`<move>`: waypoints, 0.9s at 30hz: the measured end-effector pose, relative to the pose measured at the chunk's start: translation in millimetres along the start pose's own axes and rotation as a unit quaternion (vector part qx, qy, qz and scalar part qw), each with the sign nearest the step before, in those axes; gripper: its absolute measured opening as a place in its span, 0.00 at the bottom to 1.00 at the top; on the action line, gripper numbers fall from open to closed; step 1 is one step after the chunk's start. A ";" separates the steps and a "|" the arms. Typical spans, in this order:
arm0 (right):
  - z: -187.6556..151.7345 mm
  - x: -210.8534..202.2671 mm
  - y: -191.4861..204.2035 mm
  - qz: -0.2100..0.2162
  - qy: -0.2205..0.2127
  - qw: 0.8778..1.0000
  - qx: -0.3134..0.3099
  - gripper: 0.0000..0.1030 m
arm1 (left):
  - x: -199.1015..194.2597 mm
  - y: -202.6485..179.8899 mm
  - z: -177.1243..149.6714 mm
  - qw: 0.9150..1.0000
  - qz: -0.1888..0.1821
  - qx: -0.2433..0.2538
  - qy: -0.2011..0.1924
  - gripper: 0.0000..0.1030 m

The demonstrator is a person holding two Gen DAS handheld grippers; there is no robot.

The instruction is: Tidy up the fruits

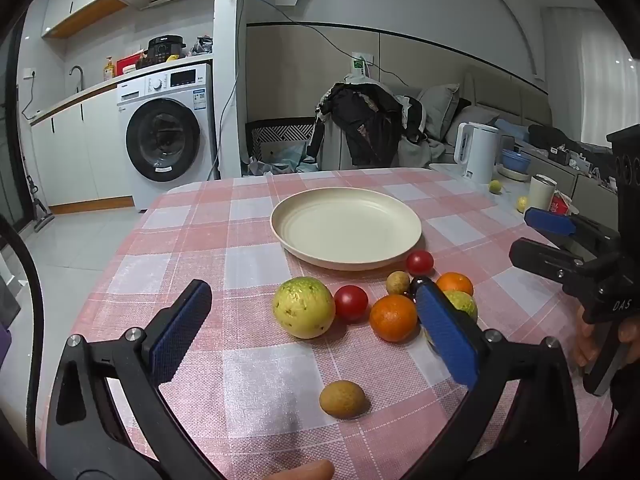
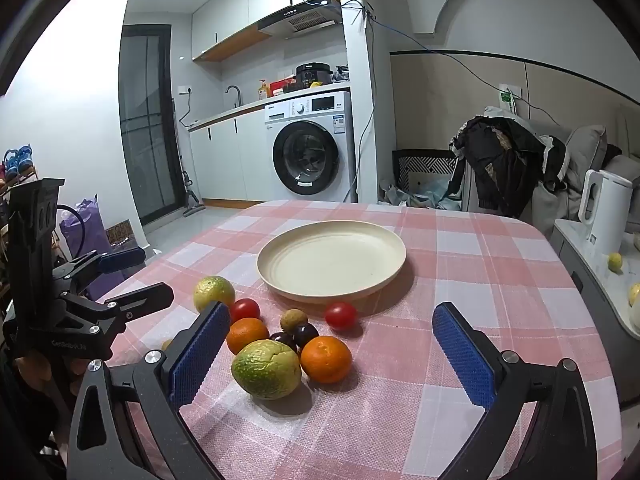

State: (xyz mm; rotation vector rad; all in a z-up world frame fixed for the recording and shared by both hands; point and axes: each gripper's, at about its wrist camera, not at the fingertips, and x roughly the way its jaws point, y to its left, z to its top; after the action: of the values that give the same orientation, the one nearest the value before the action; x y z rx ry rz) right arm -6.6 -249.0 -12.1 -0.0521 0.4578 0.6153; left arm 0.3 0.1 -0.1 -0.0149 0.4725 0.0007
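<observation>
Fruit sits clustered on the checked surface (image 2: 460, 248) just before the empty cream plate (image 2: 280, 276), its likely destination: guava (image 2: 266, 369), oranges, tomatoes. My left gripper (image 1: 316, 320) and right gripper (image 2: 336, 344) hover spread wide, holding nothing.

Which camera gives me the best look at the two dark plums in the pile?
The right wrist view: both dark plums sit unobstructed among the oranges and the green guava. In the left wrist view, the left claw has a blue finger pad covering them; only a dark sliver shows.
</observation>
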 end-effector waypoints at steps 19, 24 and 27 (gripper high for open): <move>0.0 0.1 -0.3 0.001 0.000 1.000 0.003 1.00 | -0.1 -0.1 0.0 1.000 0.000 0.000 0.000 0.99; 0.2 0.0 -0.5 0.001 0.000 1.000 0.004 1.00 | -0.1 -0.1 0.0 1.000 0.000 0.000 0.000 0.99; 0.3 -0.2 -0.6 0.000 0.001 1.000 0.003 1.00 | -0.1 -0.1 0.0 1.000 0.000 0.000 0.000 0.99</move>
State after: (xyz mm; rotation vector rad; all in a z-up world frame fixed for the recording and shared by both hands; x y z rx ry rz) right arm -6.2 -249.5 -11.8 -0.0469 0.4610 0.6146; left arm 0.2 0.0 0.0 -0.0143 0.4726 0.0002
